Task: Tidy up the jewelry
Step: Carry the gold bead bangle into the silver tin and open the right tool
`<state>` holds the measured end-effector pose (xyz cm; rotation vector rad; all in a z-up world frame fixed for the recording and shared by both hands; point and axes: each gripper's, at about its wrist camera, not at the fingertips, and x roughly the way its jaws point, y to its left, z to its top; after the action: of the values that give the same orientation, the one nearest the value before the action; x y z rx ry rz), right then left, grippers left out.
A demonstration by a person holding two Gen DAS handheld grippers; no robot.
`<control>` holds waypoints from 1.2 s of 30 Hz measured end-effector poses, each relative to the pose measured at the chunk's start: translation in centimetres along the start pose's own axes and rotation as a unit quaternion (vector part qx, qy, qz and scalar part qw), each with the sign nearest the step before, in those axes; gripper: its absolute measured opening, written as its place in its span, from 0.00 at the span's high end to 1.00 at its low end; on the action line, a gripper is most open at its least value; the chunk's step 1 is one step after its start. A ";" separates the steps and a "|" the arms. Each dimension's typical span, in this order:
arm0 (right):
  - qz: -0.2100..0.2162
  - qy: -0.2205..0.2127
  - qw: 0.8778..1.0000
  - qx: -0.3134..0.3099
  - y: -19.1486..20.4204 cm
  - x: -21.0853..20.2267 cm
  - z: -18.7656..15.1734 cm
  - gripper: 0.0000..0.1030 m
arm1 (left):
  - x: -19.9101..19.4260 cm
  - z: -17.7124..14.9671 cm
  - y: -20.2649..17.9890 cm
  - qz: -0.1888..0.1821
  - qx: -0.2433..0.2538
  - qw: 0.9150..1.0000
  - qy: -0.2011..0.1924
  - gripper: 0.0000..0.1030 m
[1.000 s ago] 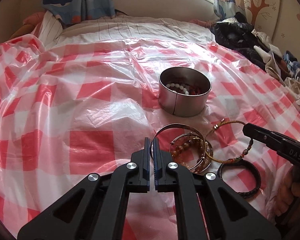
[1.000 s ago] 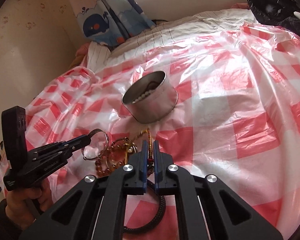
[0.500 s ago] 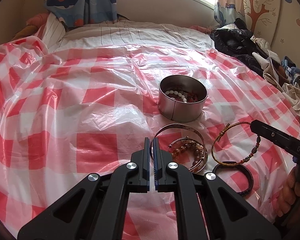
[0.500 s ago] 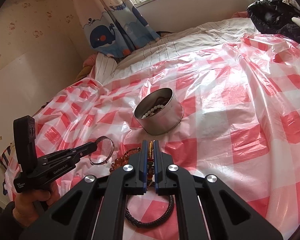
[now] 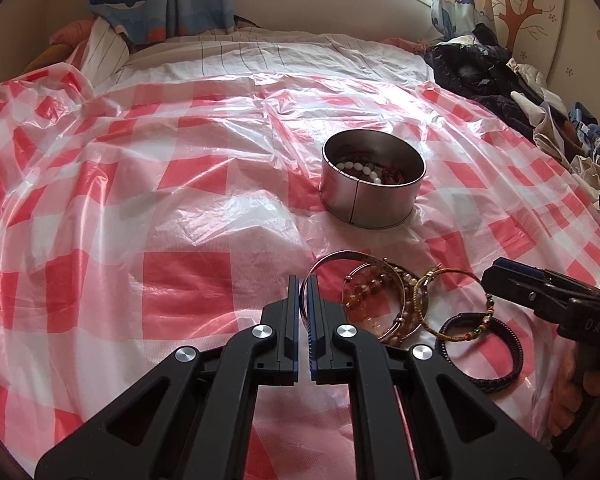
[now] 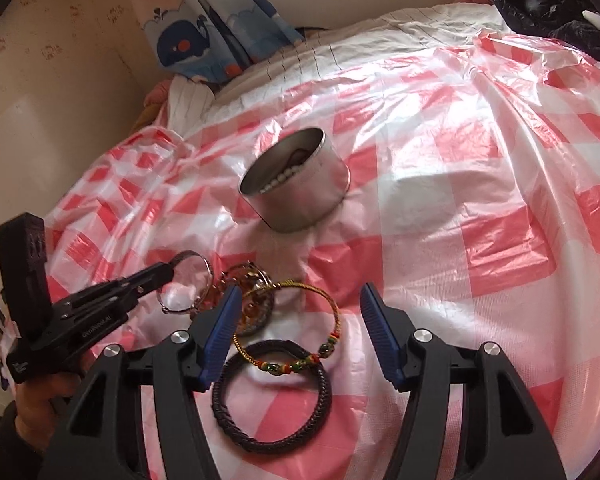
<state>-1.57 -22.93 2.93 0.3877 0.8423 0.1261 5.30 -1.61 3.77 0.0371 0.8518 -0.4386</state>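
Now, nearest to the right wrist camera, the right hand-held gripper (image 6: pixel 300 328) is opening its jaws, and nothing is pressed between them. Under the gap, at about 6 o'clock in that view, lies the black braided bracelet (image 6: pixel 272 396), and the gold cord bracelet with green beads (image 6: pixel 296 336) lies partly over its far edge. I judge that the jaws spread wide so that they can come down around one of these two.

At about 9 o'clock in the same view, the left hand-held gripper (image 6: pixel 168 270) is clenched on the rim of the silver bangle (image 6: pixel 186 288). The grip probably steadies the pile, or prepares a lift; I cannot tell which.

Just beyond, the amber bead bracelet (image 5: pixel 364 300) rests inside a second metal bangle.

Farther, toward 12 o'clock, the round metal tin (image 5: pixel 372 184) stands on the red checked plastic sheet (image 5: pixel 180 208) that covers the bed. It already holds white beads, so it seems to be the collecting place.
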 end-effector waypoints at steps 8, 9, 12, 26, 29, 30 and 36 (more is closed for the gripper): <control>-0.014 0.045 0.998 -0.042 0.9 2.4 -1.1 0.90 | 1.1 -0.2 0.3 0.006 -0.002 1.000 0.012 0.96; -0.015 0.041 0.998 -0.042 0.9 2.3 -1.2 0.94 | 1.0 -0.2 0.2 0.004 0.001 1.000 0.010 0.96; -0.003 0.006 0.999 -0.042 1.1 0.8 -0.8 0.94 | 0.5 -0.1 -0.4 0.004 0.010 1.000 0.003 0.96; 0.050 -0.087 0.994 -0.043 2.5 -2.9 0.6 0.94 | -1.4 0.9 -2.8 0.025 0.048 0.998 -0.030 0.96; 0.048 -0.093 0.994 -0.037 2.2 -3.2 0.7 0.94 | -1.5 1.0 -3.0 0.026 0.050 0.998 -0.032 0.96; 0.047 -0.096 0.994 -0.036 2.2 -3.3 0.8 0.94 | -1.6 1.1 -3.1 0.025 0.050 0.998 -0.033 0.96; 0.038 -0.111 0.992 -0.034 2.1 -3.9 1.2 0.94 | -2.2 2.0 -3.3 0.011 0.041 0.998 -0.039 0.96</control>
<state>-3.16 -22.35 7.26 0.3624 0.6018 0.1786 4.18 -4.21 7.22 0.1051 0.7564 -0.4507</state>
